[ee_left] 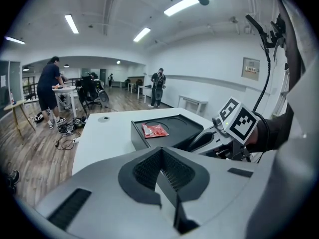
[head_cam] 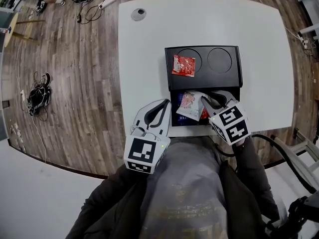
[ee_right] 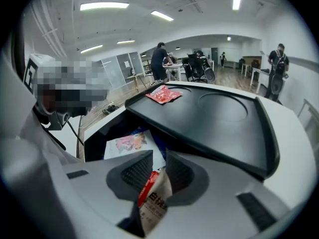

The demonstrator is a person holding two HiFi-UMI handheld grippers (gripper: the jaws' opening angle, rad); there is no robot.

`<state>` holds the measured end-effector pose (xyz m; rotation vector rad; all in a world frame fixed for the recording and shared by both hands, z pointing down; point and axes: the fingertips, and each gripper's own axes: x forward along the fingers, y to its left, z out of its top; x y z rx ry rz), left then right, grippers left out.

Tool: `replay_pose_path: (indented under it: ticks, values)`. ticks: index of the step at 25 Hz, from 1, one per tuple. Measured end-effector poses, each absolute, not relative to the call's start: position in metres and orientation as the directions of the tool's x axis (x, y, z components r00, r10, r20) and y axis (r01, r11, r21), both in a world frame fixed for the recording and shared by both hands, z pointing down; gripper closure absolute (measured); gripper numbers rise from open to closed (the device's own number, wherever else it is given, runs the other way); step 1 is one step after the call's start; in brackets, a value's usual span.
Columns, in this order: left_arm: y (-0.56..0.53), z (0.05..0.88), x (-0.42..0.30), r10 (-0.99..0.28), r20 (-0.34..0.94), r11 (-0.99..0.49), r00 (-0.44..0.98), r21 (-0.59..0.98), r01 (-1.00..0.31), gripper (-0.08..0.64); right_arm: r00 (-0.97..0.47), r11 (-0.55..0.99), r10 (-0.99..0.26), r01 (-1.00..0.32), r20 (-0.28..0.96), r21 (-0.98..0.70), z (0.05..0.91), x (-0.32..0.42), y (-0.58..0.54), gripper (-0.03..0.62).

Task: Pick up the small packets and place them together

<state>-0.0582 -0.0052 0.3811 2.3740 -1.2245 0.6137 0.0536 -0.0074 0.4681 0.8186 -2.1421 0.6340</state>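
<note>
1. The right gripper (ee_right: 158, 159) is clenched on a small white packet with a red band and dark print (ee_right: 152, 199). The packet stands between the ribbed pads, and its lower part hangs back toward the camera in the right gripper view.
2. This gripper tilts down over the open lower compartment on the near side of a black plastic tray (head_cam: 234, 78). The tray sits on a white square table (head_cam: 259, 44).
3. In that compartment lies a white packet with a pink picture (head_cam: 188, 104), just beyond the right gripper's jaws. It rests partly over something blue (head_cam: 185, 121) that I cannot identify.
4. A small red foil packet (head_cam: 183, 65) lies flat on the tray's upper deck, in the left of its two round recesses. It is well apart from the packets below.
5. The left gripper (head_cam: 162, 105) has its jaw tips pressed together with nothing between them. It hovers just beside the tray's near left side, close to the right gripper, and touches no packet.
6. A person's dark sleeves (head_cam: 254, 173) and grey top fill the bottom of the head view.
7. A round grey disc (head_cam: 138, 14) sits in the table's far left corner.
8. Around the table is a brown wooden floor (head_cam: 75, 83) with cables (head_cam: 39, 94) lying on it. In the gripper views, people (ee_left: 50, 91) stand at desks far behind
</note>
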Motion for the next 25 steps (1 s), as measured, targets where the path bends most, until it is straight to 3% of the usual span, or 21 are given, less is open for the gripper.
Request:
replay_pose_path:
  ticks: [2, 4, 12, 15, 18, 22, 25]
  values:
    - [-0.004, 0.384, -0.059, -0.651, 0.551, -0.537, 0.522, 0.152, -0.83, 0.557, -0.504, 0.683, -0.362, -0.716, 0.784, -0.144, 0.467, 0.054, -0.007, 0.512]
    - [-0.003, 0.384, -0.06, -0.647, 0.552, -0.537, 0.525, 0.159, -0.829, 0.557, -0.501, 0.69, -0.368, -0.712, 0.784, -0.131, 0.464, 0.052, -0.002, 0.588]
    - [-0.004, 0.38, -0.056, -0.641, 0.542, -0.554, 0.543, 0.162, -0.817, 0.557, -0.509, 0.633, -0.399, -0.755, 0.763, -0.172, 0.458, 0.056, -0.004, 0.586]
    - [-0.003, 0.382, -0.054, -0.634, 0.545, -0.56, 0.549, 0.165, -0.812, 0.557, -0.503, 0.631, -0.341, -0.749, 0.794, -0.203, 0.468, 0.058, -0.003, 0.46]
    - [-0.003, 0.383, -0.056, -0.637, 0.545, -0.556, 0.545, 0.165, -0.815, 0.557, -0.479, 0.628, -0.312, -0.752, 0.82, -0.201, 0.478, 0.057, -0.003, 0.428]
    - [-0.005, 0.383, -0.059, -0.638, 0.546, -0.551, 0.542, 0.168, -0.818, 0.557, -0.464, 0.65, -0.29, -0.737, 0.837, -0.183, 0.479, 0.053, -0.003, 0.428]
    - [-0.006, 0.383, -0.058, -0.636, 0.546, -0.55, 0.545, 0.174, -0.817, 0.557, -0.452, 0.668, -0.293, -0.727, 0.843, -0.158, 0.476, 0.051, 0.001, 0.469]
